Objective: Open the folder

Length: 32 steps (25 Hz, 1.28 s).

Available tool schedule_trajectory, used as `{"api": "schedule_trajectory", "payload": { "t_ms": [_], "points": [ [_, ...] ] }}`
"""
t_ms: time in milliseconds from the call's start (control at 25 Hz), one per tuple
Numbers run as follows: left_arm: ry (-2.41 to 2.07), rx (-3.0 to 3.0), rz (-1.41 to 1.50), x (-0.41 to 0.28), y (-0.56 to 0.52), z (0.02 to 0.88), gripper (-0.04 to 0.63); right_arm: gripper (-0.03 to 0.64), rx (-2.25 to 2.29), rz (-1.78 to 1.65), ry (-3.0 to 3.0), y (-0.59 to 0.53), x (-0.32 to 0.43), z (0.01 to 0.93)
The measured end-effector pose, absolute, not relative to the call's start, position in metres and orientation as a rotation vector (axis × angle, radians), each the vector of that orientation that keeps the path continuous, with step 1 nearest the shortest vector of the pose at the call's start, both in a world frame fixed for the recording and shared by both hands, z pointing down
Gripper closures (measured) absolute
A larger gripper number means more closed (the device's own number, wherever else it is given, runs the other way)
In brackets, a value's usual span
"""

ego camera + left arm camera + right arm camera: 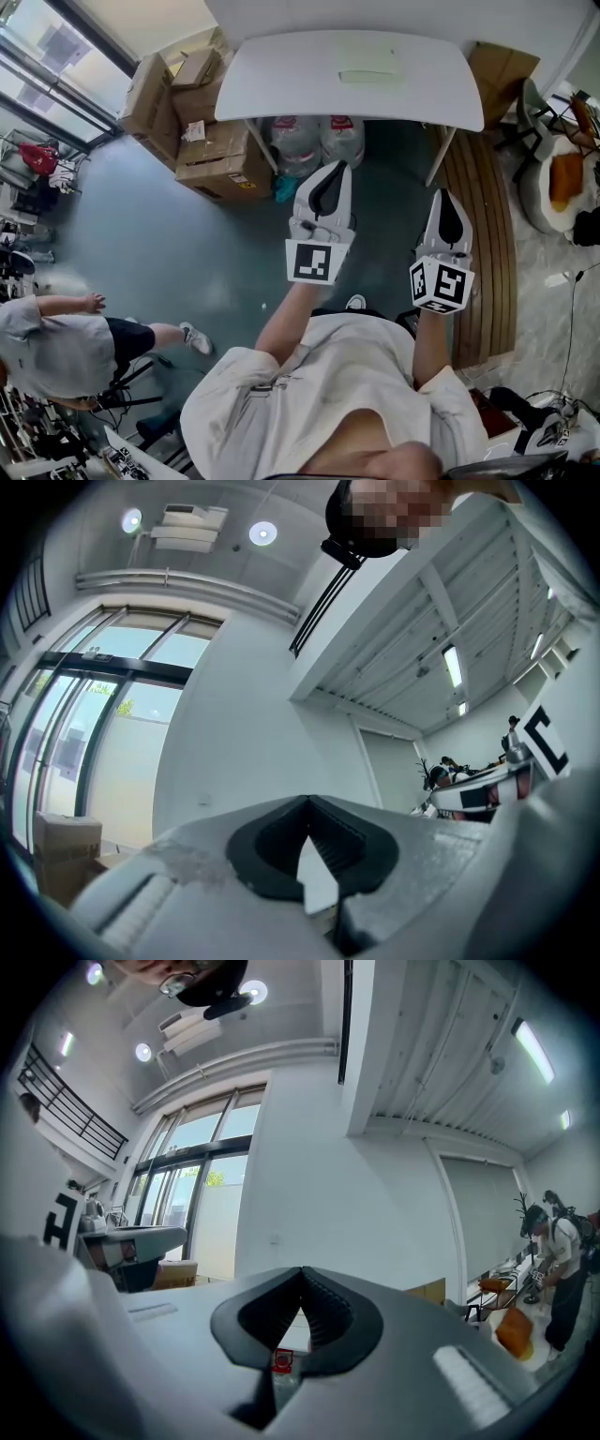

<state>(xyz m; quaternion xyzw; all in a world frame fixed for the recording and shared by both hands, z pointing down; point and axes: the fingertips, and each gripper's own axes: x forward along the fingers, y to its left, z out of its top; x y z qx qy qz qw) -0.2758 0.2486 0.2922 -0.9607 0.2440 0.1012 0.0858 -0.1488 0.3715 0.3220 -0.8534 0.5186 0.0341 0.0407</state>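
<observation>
The table (281, 84) stands at the far side of the floor, with the folder (370, 73) lying on its top, right of centre. 2 water bottles (319, 139) stand under the table. Stacked cardboard boxes (211, 155) sit left of the table, and 1 more box (502, 67) sits behind its right end. A slatted platform (483, 234) runs along the right side. The left gripper (333, 169) and right gripper (445, 195) are side by side before the table, well apart from it. A person (66, 352) stands at the near left.
</observation>
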Motion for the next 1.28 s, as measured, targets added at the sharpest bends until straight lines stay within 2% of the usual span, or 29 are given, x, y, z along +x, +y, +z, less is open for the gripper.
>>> {"api": "schedule_trajectory", "payload": {
  "t_ms": [640,1280],
  "points": [
    [0.697,-2.875,0.279,-0.224,0.205,0.310,0.594,0.615,-2.648,0.071,1.577,0.326,-0.098,0.341],
    [0.652,-2.926,0.313,-0.147,0.082,0.308,0.594,0.615,-2.721,0.108,1.611,0.198,-0.032,0.329]
  ]
}}
